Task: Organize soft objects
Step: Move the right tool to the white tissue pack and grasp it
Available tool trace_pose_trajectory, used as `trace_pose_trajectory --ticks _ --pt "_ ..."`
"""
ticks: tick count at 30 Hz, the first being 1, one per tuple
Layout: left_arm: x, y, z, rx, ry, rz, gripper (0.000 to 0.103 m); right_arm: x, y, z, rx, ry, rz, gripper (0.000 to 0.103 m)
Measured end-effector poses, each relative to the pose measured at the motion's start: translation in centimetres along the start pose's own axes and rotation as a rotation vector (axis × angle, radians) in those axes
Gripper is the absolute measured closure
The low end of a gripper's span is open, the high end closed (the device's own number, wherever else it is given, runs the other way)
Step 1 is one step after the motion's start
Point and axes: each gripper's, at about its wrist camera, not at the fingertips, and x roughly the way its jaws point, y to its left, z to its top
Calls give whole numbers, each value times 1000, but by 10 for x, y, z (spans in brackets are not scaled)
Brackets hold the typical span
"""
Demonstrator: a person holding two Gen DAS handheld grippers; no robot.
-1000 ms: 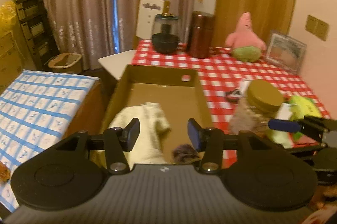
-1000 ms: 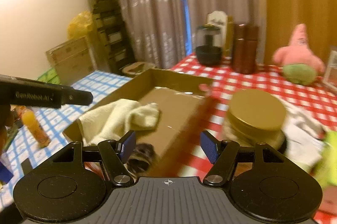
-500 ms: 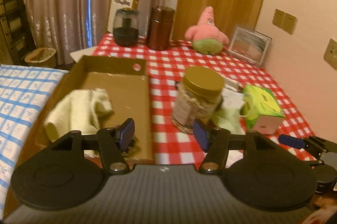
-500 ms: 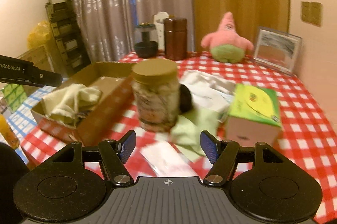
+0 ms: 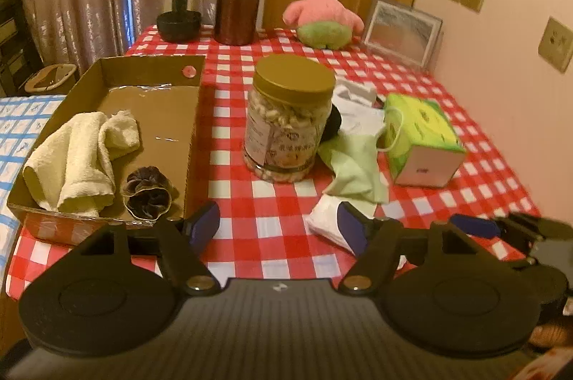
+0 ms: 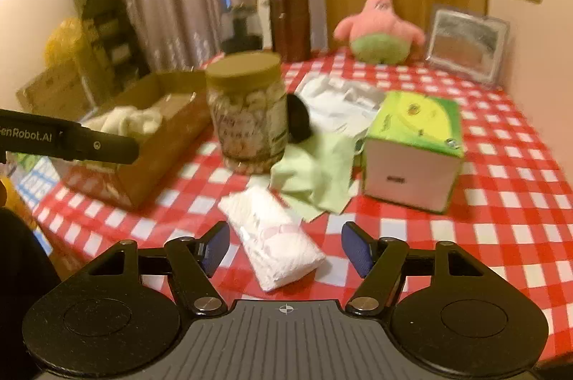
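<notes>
- At the far left, my cardboard box (image 5: 195, 115) sits on the red-checked bench (image 5: 272, 201) and already holds a cream towel (image 5: 77, 158) and a dark scrunchie (image 5: 147, 192); both are limp things that I judge need no more care.
- My left claw (image 5: 276, 227) hovers low over the bench's near edge, jaws spread wide with nothing between them.
- The snack jar (image 5: 286, 126) stands just right of the box (rigid, so not mine to sort).
- Next comes the white tissue pack (image 6: 274, 237), lying flat on the bench between my right claw's fingers. I judge it light, squashy and slick in its wrapper, so I would pinch it across its narrow width, near the middle.
- My right claw (image 6: 284, 245) is open and empty, straddling that pack without touching it, as far as I can tell.
- Behind it, the green cloth (image 6: 315, 172) sprawls beside the tissue box (image 6: 412, 144); it is floppy, so a bunched fold is the place to grab.
- The left view shows the box's inside plainly, scrunchie included; the right view hides that behind the box wall but shows the whole tissue pack, which the left claw's finger partly covers.
</notes>
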Motion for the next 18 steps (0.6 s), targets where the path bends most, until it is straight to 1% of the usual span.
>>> trace_pose_trajectory --ticks 4,10,18 --pt "9 1 -3 28 23 3 32 17 2 2 -53 62 15 33" --pt "22 6 -6 47 49 -3 31 45 1 1 -150 126 44 30" --pt "39 7 -5 30 103 -27 30 79 -1 2 -190 183 75 29"
